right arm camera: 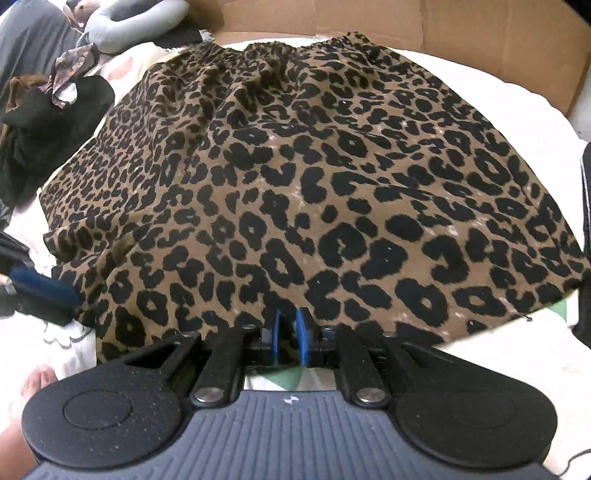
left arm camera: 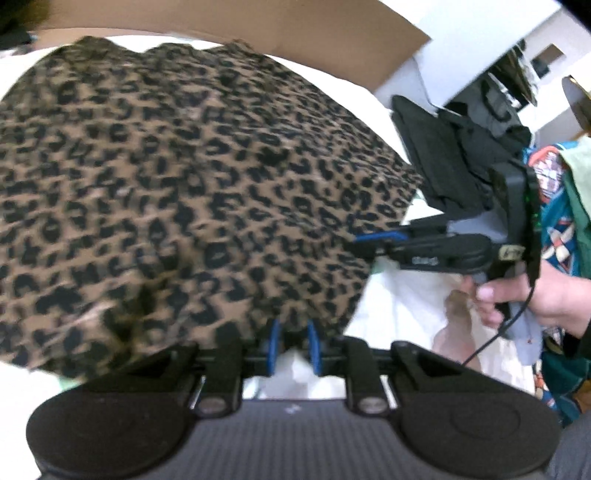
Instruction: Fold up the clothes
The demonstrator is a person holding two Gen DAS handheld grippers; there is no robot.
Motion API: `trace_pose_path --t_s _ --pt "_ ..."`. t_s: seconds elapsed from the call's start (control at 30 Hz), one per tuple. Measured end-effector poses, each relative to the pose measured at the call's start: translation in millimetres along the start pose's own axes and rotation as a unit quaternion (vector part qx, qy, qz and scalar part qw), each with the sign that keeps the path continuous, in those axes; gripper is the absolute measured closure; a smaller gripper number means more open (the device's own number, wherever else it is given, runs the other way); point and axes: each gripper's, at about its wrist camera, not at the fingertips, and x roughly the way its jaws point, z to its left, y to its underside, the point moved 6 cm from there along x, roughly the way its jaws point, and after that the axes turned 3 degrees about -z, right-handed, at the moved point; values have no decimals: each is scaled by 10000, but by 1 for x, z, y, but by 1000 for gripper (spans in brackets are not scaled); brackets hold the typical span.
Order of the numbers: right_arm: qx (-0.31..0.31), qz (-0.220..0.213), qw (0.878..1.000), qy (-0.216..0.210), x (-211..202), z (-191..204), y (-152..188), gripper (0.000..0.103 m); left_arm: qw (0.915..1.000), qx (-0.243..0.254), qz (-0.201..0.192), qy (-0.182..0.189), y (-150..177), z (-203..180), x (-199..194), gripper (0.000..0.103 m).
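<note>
1. The left gripper [left arm camera: 293, 345] pinches the near hem of the leopard-print skirt [left arm camera: 177, 177], blue pads close together on the cloth.
2. The right gripper [right arm camera: 289, 334] likewise clamps the skirt's near hem.
3. The skirt lies spread over white bedding [right arm camera: 535, 114].
4. Beyond the skirt stands a cardboard wall [right arm camera: 406, 22].

Evenly lit, soft indoor light; left wrist view smeared with motion blur; right wrist sharper; heavy fisheye bending at edges.
</note>
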Motion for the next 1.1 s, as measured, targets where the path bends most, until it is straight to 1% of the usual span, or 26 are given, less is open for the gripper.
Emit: trace_pose_path --t_s 0.07,0.13,0.2,0.27,0.37,0.5,0.63,0.73,0.77,0.8,0.97,1.1 --pt "57 -2 10000 1 -5 -1 -1 86 9999 -96 53 -48 7 10 -11 85" --pt "122 -62 9999 -80 -10 0 -2 87 9997 -172 128 -125 17 18 -13 83" --pt "155 -107 9997 -141 -14 3 -3 86 9993 -248 204 -201 27 26 -15 77" --pt "163 -143 9996 -196 -18 7 -4 86 9987 -320 278 -276 36 33 -16 76" --pt "127 -168 9993 -297 -24 14 -5 86 9988 -216 290 -321 38 33 -8 75" --pt "82 -183 9989 -414 -29 23 -6 84 9992 -63 227 -322 38 32 -4 67" --pt "74 -238 9978 -611 -34 32 -10 84 9995 21 106 -313 32 31 1 67" --pt "5 -242 9965 -801 -38 42 -12 84 9997 37 -25 -234 23 30 0 70" --pt "-34 -246 9959 -870 -39 46 -13 84 9998 34 -75 -197 19 30 -1 80" --pt "-54 -243 9955 -913 -40 49 -13 84 9998 32 -125 -160 16 29 -2 94" --pt "-125 -207 9936 -1100 -41 61 -11 84 9993 21 -374 26 -2 28 -7 99" --pt "-162 -166 9916 -1275 -42 68 -7 84 9982 13 -573 174 -16 28 -12 98"
